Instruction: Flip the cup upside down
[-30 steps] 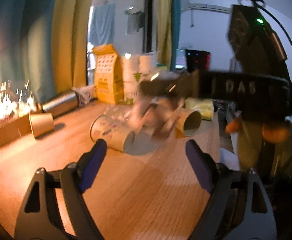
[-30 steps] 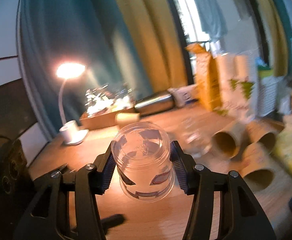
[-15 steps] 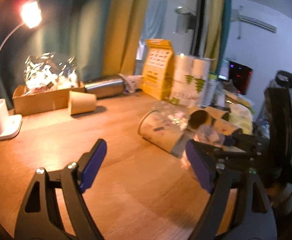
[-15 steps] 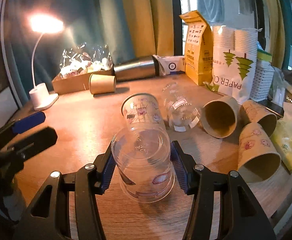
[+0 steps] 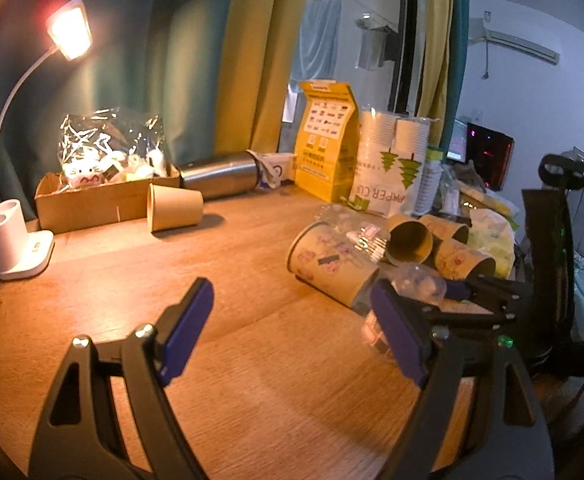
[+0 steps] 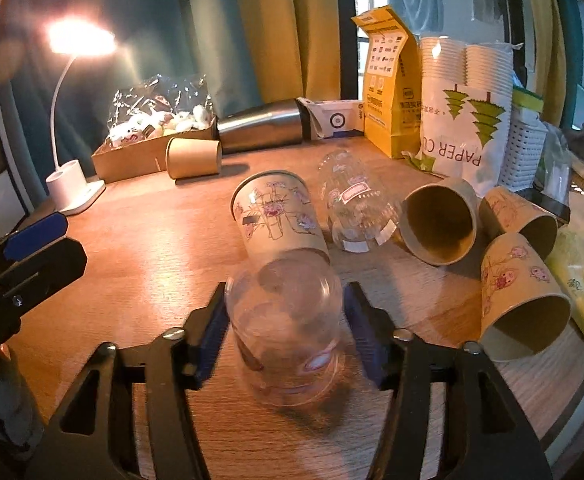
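A clear plastic cup stands upside down on the wooden table, base up, between the blue pads of my right gripper. The pads sit at its sides with slight gaps; the cup looks blurred. In the left wrist view the same cup shows at the right, behind my left finger, with the right gripper around it. My left gripper is open and empty above bare table.
Several paper cups lie on their sides: a printed one, a plain brown one, two more at the right. Another clear cup lies among them. A lamp, cardboard box, steel flask and cup bags line the back.
The right gripper has lowered the inverted clear cup to the table and its pads have spread slightly off the cup. The left gripper has swung left and stays open.
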`<action>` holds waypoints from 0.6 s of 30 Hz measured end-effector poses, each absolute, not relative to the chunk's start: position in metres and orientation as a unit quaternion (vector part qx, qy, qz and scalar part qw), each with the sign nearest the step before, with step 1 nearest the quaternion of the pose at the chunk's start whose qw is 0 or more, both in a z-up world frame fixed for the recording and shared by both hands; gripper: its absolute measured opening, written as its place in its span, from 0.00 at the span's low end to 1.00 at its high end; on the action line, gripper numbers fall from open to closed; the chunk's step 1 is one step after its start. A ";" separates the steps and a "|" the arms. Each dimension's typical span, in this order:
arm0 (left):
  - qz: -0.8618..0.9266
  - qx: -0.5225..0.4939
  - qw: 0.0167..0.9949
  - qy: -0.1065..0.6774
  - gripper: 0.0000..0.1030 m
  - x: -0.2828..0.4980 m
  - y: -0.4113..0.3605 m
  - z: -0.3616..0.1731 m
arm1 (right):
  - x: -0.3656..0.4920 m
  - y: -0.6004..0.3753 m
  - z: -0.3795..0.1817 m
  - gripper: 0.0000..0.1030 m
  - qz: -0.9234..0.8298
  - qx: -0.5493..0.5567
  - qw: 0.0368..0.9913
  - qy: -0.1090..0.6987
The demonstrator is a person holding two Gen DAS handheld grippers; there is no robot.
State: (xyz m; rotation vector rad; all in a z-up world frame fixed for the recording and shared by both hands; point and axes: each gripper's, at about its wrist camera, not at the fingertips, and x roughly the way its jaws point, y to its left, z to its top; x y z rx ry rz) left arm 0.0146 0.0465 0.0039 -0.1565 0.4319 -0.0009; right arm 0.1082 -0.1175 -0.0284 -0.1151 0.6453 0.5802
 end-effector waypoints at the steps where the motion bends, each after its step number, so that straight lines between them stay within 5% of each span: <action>1: 0.000 -0.076 0.974 0.214 0.80 0.015 0.046 0.004 | 0.108 -0.118 -0.027 0.70 0.282 -0.053 0.906 0.311; 8: 0.005 -0.071 0.978 0.195 0.80 0.009 0.044 0.007 | 0.091 -0.133 -0.012 0.70 0.275 -0.029 0.916 0.290; 11: 0.010 -0.068 0.980 0.188 0.97 0.005 0.040 0.008 | 0.075 -0.142 -0.009 0.70 0.265 -0.027 0.922 0.282; 18: 0.009 -0.035 0.987 0.155 0.99 -0.009 0.025 0.015 | 0.040 -0.167 -0.009 0.70 0.241 -0.011 0.930 0.278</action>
